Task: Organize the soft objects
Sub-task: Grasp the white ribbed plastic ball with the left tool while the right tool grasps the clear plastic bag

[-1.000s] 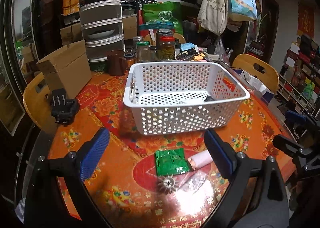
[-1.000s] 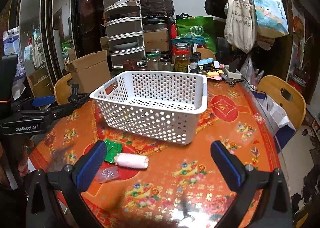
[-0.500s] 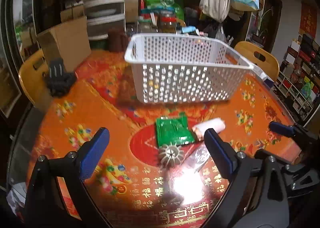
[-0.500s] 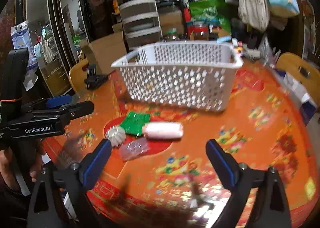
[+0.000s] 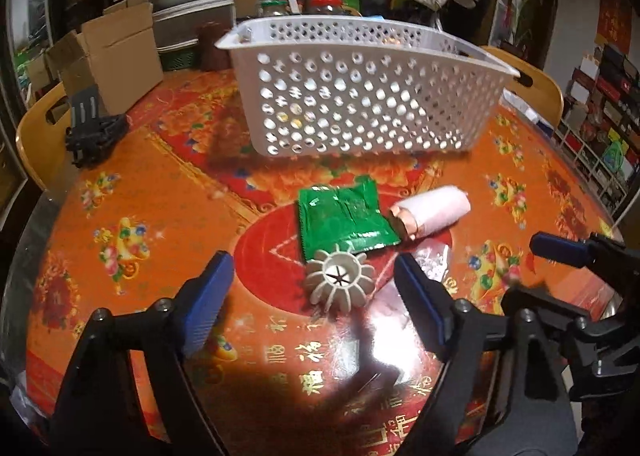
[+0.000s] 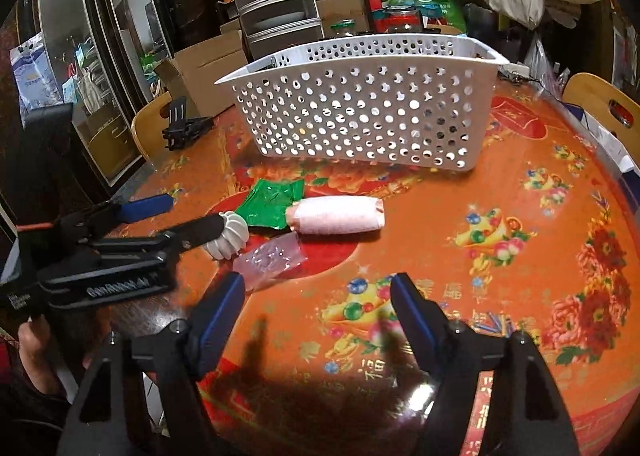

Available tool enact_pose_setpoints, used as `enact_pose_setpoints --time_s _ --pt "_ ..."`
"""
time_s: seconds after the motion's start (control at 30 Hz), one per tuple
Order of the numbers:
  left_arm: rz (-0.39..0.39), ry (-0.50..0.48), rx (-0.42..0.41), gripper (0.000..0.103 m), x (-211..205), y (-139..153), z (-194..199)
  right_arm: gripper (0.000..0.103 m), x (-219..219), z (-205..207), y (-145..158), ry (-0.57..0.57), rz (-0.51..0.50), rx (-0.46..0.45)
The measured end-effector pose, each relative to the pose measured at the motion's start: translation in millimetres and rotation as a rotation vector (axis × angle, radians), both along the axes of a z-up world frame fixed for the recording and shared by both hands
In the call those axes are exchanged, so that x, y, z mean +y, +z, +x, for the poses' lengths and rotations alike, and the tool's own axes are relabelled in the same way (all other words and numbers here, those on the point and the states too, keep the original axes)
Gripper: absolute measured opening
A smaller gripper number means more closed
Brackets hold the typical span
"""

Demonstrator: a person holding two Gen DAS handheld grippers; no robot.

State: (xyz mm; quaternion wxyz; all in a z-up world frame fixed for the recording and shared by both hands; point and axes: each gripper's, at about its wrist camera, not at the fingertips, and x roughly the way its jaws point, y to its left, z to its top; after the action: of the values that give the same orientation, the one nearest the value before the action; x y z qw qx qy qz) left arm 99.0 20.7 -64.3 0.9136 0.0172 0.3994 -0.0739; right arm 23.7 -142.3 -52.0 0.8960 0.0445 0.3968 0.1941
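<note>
Hovering above the orange patterned table [image 5: 132, 191], the left gripper [image 5: 310, 292] has its jaws apart and just closing in, with the white ribbed mould [image 5: 340, 280] low between them, untouched. The right gripper [image 6: 318, 306] is likewise part open, jaws just narrowing, nothing between them. The green packet [image 5: 344, 219], pink roll [image 6: 338, 214] and clear pouch [image 6: 270, 260] lie clustered together, near the front wall of the white perforated basket [image 6: 360, 107], all outside it.
</note>
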Motion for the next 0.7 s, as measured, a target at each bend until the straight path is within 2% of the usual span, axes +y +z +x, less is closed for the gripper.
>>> enact_pose_setpoints --time_s 0.33,0.7 --pt "0.000 -0.050 0.027 0.042 -6 -18 6 0.075 16 9 -7 0.028 0.007 0.027" --pt "0.001 0.007 -0.001 0.040 25 -14 -4 0.075 49 26 -19 0.093 -0.015 0.057"
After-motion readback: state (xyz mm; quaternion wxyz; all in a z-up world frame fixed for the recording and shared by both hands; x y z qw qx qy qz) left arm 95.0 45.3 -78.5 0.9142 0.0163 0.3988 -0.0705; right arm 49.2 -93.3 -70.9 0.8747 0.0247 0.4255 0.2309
